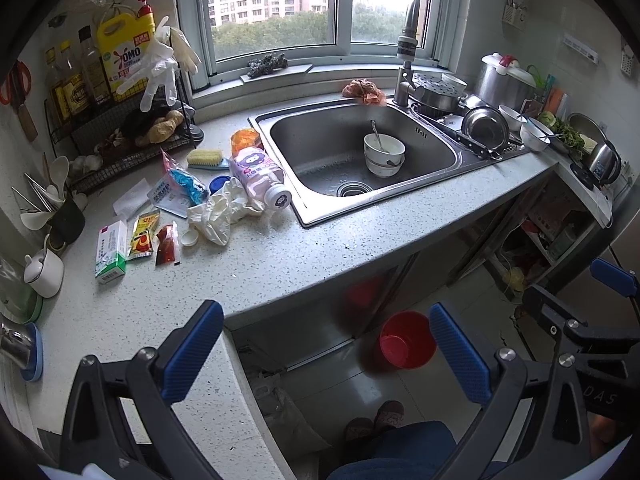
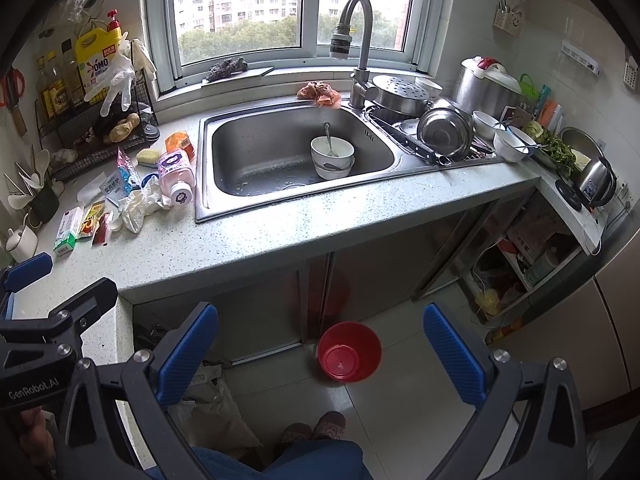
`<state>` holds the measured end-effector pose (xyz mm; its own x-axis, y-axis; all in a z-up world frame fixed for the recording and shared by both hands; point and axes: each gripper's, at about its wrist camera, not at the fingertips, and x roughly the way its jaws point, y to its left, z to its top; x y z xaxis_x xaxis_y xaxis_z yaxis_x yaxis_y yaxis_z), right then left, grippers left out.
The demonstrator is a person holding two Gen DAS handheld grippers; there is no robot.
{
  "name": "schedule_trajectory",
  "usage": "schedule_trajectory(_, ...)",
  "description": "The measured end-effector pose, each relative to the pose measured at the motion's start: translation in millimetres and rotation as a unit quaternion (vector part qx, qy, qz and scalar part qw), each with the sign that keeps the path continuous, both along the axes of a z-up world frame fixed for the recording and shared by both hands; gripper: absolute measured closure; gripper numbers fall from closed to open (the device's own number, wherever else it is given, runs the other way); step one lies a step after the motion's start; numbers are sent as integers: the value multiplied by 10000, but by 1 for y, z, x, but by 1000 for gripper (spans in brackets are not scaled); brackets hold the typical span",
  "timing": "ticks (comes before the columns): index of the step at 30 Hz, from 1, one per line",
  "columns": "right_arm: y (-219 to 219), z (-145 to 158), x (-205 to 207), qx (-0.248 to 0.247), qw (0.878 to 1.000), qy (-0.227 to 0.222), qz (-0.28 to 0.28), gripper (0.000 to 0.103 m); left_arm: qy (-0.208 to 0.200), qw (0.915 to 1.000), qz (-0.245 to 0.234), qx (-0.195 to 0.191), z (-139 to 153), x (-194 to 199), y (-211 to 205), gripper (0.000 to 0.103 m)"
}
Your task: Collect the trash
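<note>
Trash lies on the speckled counter (image 1: 280, 256) left of the sink: a pink bottle on its side (image 1: 258, 178) (image 2: 176, 178), crumpled white gloves (image 1: 218, 214) (image 2: 138, 206), a green-white box (image 1: 111, 250) (image 2: 68, 232), sauce sachets (image 1: 143, 236) (image 2: 91, 220), a blue wrapper (image 1: 186, 184) and an orange packet (image 1: 244, 140) (image 2: 180, 142). A red bin (image 1: 406, 340) (image 2: 348, 352) stands on the floor below. My left gripper (image 1: 326, 348) is open and empty, over the counter's front edge. My right gripper (image 2: 320, 352) is open and empty, above the floor and bin.
The steel sink (image 1: 440, 156) (image 2: 208, 184) holds stacked bowls with a spoon (image 1: 384, 154). A dish rack with pots and bowls (image 2: 444, 128) is at the right. A wire rack with bottles and hanging gloves (image 1: 120, 80) is at the left. A white mug (image 1: 44, 270) is by the left edge.
</note>
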<state>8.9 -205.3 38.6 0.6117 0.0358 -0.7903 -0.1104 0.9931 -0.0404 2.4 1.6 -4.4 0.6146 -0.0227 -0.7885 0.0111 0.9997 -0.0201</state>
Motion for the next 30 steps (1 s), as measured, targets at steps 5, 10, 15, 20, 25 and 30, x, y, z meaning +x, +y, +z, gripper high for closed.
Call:
schedule_trajectory(5,-1,2,0,4,10000,-19,18,0,-38,10000,17,5,2,0,1,0)
schedule_trajectory(10,-1,4,4,41,10000,-5,67,0,-100,9999,74,34,7,3,1,0)
schedule_trajectory(15,-1,10,13,104,9996,-59,239,0,-133,9996,264,47,16,9,2,0)
schedule_trajectory(20,4,16,30,220,9983,-114,537,0,-176,9981,573,151,25,20,6,0)
schedule_trajectory(25,13,21,53,341,9941,-182,1017,0,-86,9947,1011,136,27,41,18,0)
schedule_trajectory(30,36,23,84,294,9881,-310,1476,0,-27,9881,1534,116,29,63,42,0)
